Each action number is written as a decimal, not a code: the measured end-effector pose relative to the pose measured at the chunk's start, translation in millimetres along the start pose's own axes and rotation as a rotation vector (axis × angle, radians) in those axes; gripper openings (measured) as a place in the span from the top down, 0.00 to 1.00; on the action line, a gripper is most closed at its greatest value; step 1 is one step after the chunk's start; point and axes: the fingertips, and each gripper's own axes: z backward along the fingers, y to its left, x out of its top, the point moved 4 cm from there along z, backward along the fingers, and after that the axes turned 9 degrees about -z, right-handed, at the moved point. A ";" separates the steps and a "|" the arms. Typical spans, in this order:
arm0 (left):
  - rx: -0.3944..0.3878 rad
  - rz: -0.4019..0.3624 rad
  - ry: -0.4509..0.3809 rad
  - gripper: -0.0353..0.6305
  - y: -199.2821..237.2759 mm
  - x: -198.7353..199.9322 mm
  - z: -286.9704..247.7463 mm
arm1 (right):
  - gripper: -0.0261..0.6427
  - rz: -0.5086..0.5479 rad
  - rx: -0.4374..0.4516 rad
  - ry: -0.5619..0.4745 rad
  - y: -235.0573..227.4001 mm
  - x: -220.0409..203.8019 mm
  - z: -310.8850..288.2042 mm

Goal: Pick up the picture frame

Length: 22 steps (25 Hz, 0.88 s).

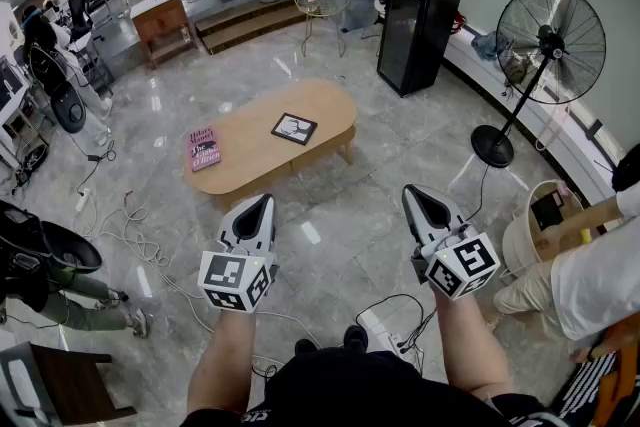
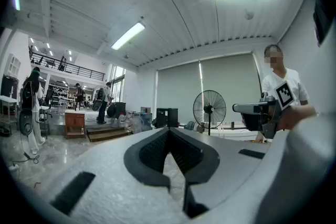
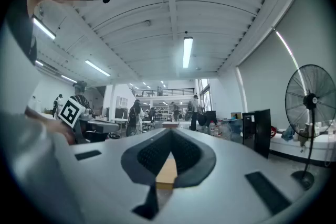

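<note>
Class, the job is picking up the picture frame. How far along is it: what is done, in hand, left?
Done: nothing; the picture frame lies flat on the wooden coffee table, beside a pink book. In hand: nothing; the left gripper and right gripper are both shut, empty, held level short of the table. Left: approach, open, grasp and lift the frame.

On the table [image 1: 258, 163] you see the picture frame [image 1: 294, 128] right of centre and the book [image 1: 204, 148] at its left end; the fan [image 1: 550, 43] stands well right of it.
</note>
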 end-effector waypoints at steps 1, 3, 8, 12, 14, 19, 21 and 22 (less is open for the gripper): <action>-0.006 0.007 0.002 0.93 -0.5 -1.0 2.1 | 0.96 -0.002 -0.002 0.000 0.3 -2.2 1.0; -0.015 0.023 0.010 0.93 -1.0 -2.9 7.4 | 0.96 -0.008 -0.004 0.003 1.0 -6.2 3.4; 0.002 0.018 0.033 0.93 -4.7 -1.3 6.0 | 0.96 -0.019 -0.012 0.015 -10.7 -9.5 14.1; 0.065 -0.012 0.044 0.93 -9.0 3.5 -1.5 | 0.96 -0.041 -0.009 0.013 -20.6 -11.1 19.0; 0.058 -0.027 0.041 0.93 -19.8 5.2 -4.3 | 0.96 -0.059 0.002 0.015 -25.3 -11.6 23.6; 0.043 -0.071 0.041 0.94 -49.2 3.0 -7.4 | 0.96 -0.105 0.057 0.008 -41.0 -7.8 32.1; 0.053 -0.064 0.046 0.94 -55.1 2.9 -4.9 | 0.95 -0.098 0.066 -0.006 -44.1 -2.4 33.4; 0.058 -0.064 0.048 0.94 -57.5 4.3 -3.9 | 0.95 -0.094 0.071 -0.009 -44.9 -0.9 34.5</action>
